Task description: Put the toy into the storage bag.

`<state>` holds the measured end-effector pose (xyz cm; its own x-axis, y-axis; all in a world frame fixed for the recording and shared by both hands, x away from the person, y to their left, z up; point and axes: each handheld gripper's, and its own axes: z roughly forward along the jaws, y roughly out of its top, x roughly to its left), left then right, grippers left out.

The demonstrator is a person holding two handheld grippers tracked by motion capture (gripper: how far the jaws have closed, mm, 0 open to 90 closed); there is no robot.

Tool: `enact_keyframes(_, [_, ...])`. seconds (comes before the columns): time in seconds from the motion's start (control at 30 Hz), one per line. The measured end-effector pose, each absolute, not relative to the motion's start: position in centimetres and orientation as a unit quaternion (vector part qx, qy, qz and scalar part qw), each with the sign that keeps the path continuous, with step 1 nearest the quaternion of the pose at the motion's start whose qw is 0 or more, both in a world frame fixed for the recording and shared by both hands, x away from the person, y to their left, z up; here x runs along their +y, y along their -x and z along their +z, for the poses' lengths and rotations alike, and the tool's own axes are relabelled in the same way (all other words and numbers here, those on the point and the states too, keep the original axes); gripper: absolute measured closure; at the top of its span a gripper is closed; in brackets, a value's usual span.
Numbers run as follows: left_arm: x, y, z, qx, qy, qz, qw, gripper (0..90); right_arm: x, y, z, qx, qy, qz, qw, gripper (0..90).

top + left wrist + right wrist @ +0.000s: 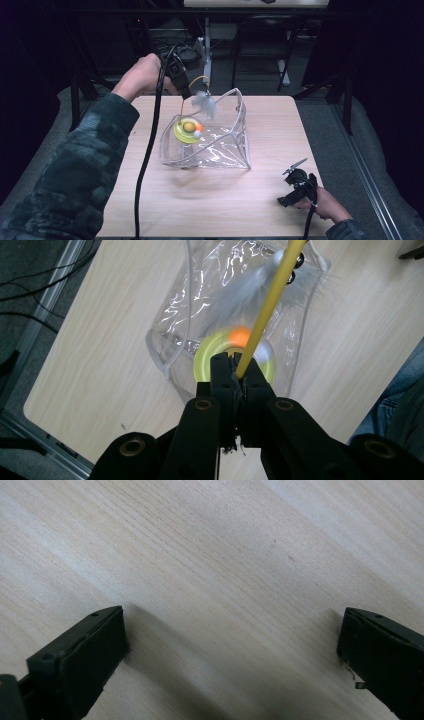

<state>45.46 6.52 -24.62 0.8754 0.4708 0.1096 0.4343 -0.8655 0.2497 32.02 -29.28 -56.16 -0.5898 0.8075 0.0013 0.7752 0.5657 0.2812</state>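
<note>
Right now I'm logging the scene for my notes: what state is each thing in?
Left hand-held gripper: shut on the yellow wand.
Yellow wand: held, bent over, feather at its end.
Cat toy disc: hanging in the pouch's mouth, not yet let go.
Clear pouch: open, standing on the table.
Right hand-held gripper: open, empty, resting on the table.

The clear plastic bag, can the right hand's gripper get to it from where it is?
Probably yes. The right gripper rests with jaws open near the table's front right corner, and bare wood lies between it and the clear plastic bag.
</note>
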Motion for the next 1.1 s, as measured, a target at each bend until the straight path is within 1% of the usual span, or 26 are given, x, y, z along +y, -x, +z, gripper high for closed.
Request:
enact_keyframes(0.53, [4.9, -46.1, -27.8, 0.224, -0.968, 0.058, 0.101, 88.2, -29.3, -32.0, -56.2, 0.882, -0.448, 0.128, 0.064, 0.0])
enact_keyframes(1.1, [4.7, -47.0, -32.0, 0.242, -0.965, 0.032, 0.099, 88.3, -29.3, -32.0, -56.1, 0.884, -0.447, 0.124, 0.067, 0.0])
